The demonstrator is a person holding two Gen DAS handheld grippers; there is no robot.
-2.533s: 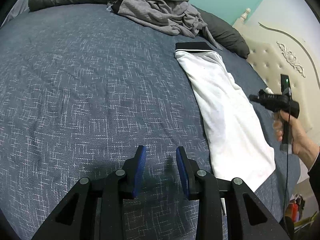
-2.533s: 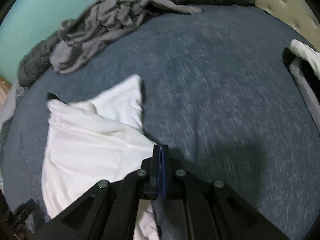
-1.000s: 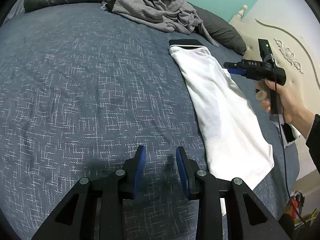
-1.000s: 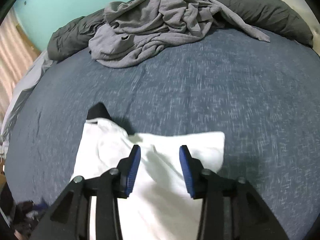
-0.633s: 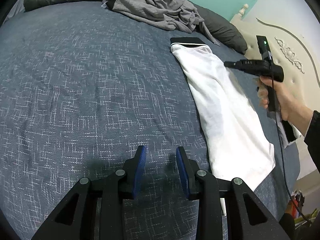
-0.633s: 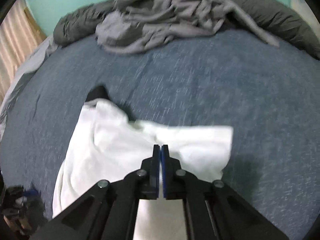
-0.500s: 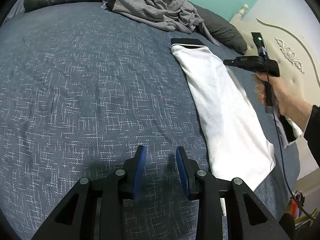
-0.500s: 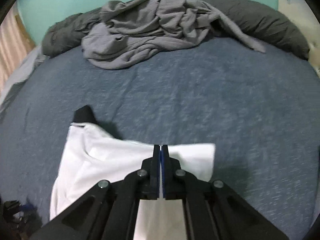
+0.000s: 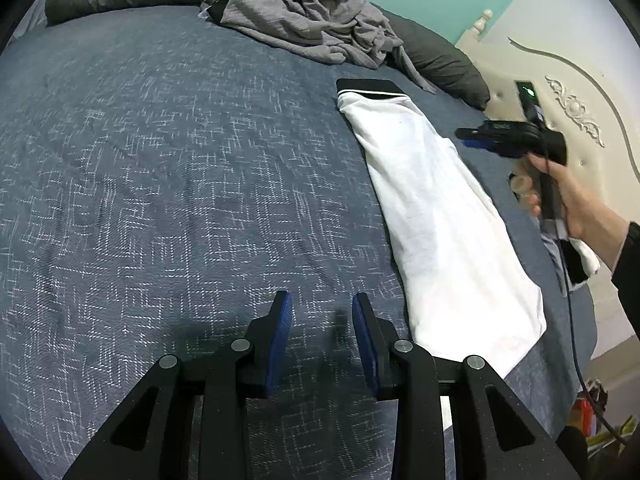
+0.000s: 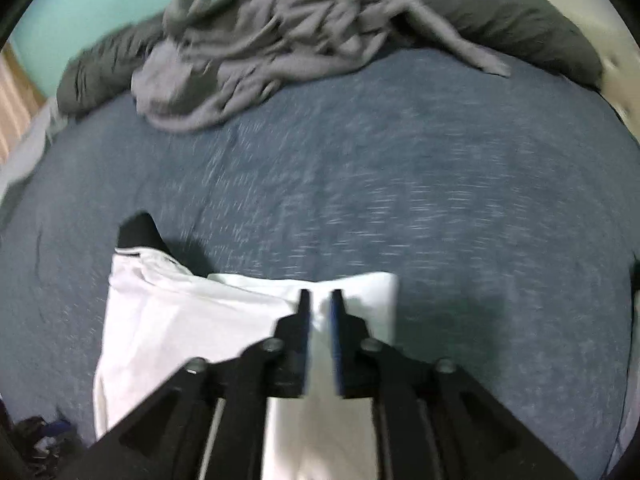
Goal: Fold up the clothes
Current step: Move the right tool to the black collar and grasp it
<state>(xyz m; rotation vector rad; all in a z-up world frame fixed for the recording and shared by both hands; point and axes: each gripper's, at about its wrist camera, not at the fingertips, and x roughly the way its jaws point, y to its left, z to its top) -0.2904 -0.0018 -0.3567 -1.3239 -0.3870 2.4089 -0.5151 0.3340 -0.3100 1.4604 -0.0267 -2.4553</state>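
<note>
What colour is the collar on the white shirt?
Black collar with a thin white stripe; clearest in the left wrist view.

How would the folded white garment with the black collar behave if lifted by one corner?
The folded white garment with the black collar lies limp and creased on the blue patterned bedspread, so it would probably drape and unfold. It looks thin, so likely light. The woven bedspread may resist sliding.

The right wrist view is motion-blurred, smearing the grey clothes pile point(image 10: 276, 36) at the bed's far edge. The right tool point(image 10: 319, 312) hides the near part of the white garment point(image 10: 192, 320). Small clutter point(image 9: 596, 404) past the bed's near right corner is unreadable.
</note>
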